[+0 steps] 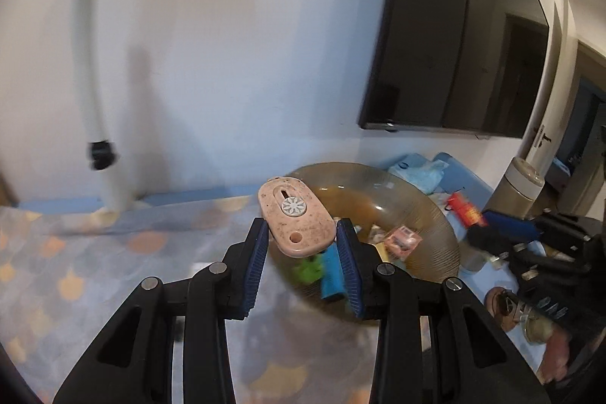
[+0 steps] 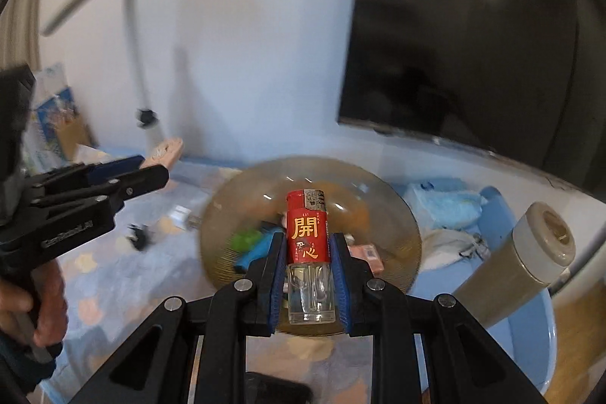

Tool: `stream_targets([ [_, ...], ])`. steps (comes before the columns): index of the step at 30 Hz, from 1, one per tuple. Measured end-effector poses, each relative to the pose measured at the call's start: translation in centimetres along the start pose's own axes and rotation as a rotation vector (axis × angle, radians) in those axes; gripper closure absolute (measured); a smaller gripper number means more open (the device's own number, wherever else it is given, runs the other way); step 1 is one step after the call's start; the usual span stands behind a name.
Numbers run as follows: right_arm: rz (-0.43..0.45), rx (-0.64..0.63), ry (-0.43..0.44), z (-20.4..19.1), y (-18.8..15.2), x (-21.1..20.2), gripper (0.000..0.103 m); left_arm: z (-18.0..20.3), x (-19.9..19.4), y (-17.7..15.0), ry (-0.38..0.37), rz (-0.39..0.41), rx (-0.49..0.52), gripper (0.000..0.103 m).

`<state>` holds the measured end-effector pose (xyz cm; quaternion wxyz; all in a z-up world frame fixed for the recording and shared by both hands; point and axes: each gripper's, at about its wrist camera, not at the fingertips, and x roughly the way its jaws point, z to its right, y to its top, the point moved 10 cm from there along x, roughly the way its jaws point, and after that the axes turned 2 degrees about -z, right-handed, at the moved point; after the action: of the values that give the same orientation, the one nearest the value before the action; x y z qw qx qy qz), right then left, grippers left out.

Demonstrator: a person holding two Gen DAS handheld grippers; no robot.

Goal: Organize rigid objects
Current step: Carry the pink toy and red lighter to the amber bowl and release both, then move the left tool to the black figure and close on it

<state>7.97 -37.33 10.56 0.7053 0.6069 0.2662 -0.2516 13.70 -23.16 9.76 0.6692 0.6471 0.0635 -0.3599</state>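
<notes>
In the left wrist view my left gripper (image 1: 303,233) is shut on a speckled beige oval cutter (image 1: 293,214) with a white dial, held in the air over the near rim of an amber glass bowl (image 1: 435,222). My right gripper (image 2: 307,241) is shut on a red lighter (image 2: 306,230) with a clear base, upright above the same bowl (image 2: 216,252). Each view shows the other gripper: the left gripper (image 2: 155,165) with the cutter (image 2: 168,150), the right gripper (image 1: 481,226) with the lighter (image 1: 464,211). The bowl holds a green piece (image 1: 308,269), a blue piece (image 1: 331,275) and an orange packet (image 1: 401,239).
A beige-lidded tumbler (image 2: 530,252) stands right of the bowl. Blue bags (image 2: 447,207) lie behind it, and a dark screen (image 2: 473,44) hangs on the wall. Small items (image 2: 138,235) lie on the patterned blue cloth (image 2: 94,283) left of the bowl. A dark phone (image 2: 276,389) lies near me.
</notes>
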Motion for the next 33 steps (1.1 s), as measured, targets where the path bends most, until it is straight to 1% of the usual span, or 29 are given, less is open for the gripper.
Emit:
stream_targets([
  [1,-0.036,-0.02,-0.059,0.3,-0.5,1.2,0.08,0.6,0.8,-0.1,-0.003,-0.008,0.012,0.069],
  [2,-0.052,-0.034,-0.078,0.2,-0.7,1.8,0.08,1.2,1.6,-0.3,-0.002,-0.018,0.031,0.069],
  [3,-0.067,-0.039,-0.072,-0.1,-1.0,2.6,0.08,1.6,2.2,-0.4,0.002,-0.027,0.045,0.069],
  [5,-0.09,-0.026,-0.032,-0.3,-1.4,3.7,0.081,2.0,3.4,-0.5,0.005,-0.044,0.047,0.069],
  [10,-0.113,-0.023,-0.025,-0.1,-1.7,5.2,0.081,2.5,4.9,-0.3,0.001,-0.061,0.016,0.068],
  [11,-0.121,-0.02,-0.016,-0.1,-1.7,5.4,0.08,2.6,5.0,-0.2,-0.013,-0.056,0.004,0.065],
  [12,-0.125,-0.014,-0.017,0.1,-1.7,5.6,0.076,2.6,4.9,-0.2,-0.026,-0.053,-0.005,0.052],
  [13,-0.131,-0.006,-0.021,0.4,-1.8,5.7,0.073,2.7,4.9,-0.2,-0.034,-0.053,-0.011,0.045],
  [14,-0.136,0.008,-0.028,0.7,-2.1,5.8,0.065,2.5,4.6,-0.4,-0.032,-0.052,-0.016,0.029],
  [15,-0.137,0.023,-0.033,1.0,-2.3,5.7,0.06,2.2,4.2,-0.6,-0.027,-0.043,-0.02,0.026],
  [16,-0.137,0.042,-0.033,1.1,-2.5,5.4,0.059,1.7,3.5,-1.0,-0.017,-0.03,-0.024,0.026],
  [19,-0.137,0.07,-0.003,0.4,-3.0,4.5,0.059,-0.3,1.5,-2.4,0.0,-0.041,-0.041,0.026],
  [22,-0.118,0.05,0.032,-2.4,-2.6,2.7,0.058,-3.8,-1.4,-4.1,0.047,-0.043,-0.096,0.026],
  [23,-0.102,0.037,0.054,-3.9,-2.3,1.9,0.054,-5.6,-2.8,-4.9,0.068,-0.042,-0.133,0.026],
  [24,-0.086,0.025,0.073,-5.3,-2.2,1.3,0.047,-7.1,-3.9,-5.4,0.088,-0.038,-0.165,0.026],
  [25,-0.063,0.011,0.098,-7.1,-2.1,0.3,0.044,-8.6,-5.2,-6.1,0.111,-0.026,-0.199,0.026],
  [27,-0.043,-0.007,0.138,-10.0,-2.3,-0.6,0.043,-11.6,-7.4,-7.8,0.155,-0.007,-0.261,0.025],
  [29,-0.045,-0.016,0.177,-13.3,-3.5,-0.4,0.043,-14.1,-8.4,-9.9,0.191,-0.02,-0.306,0.025],
  [31,-0.07,-0.013,0.191,-15.8,-5.5,1.0,0.039,-16.1,-8.4,-12.3,0.209,-0.062,-0.328,0.025],
  [32,-0.089,-0.016,0.184,-17.0,-6.9,2.3,0.033,-17.0,-8.1,-13.8,0.239,-0.083,-0.318,0.025],
  [33,-0.106,-0.021,0.159,-17.8,-8.1,3.2,0.031,-17.9,-7.7,-15.4,0.285,-0.111,-0.298,0.025],
])
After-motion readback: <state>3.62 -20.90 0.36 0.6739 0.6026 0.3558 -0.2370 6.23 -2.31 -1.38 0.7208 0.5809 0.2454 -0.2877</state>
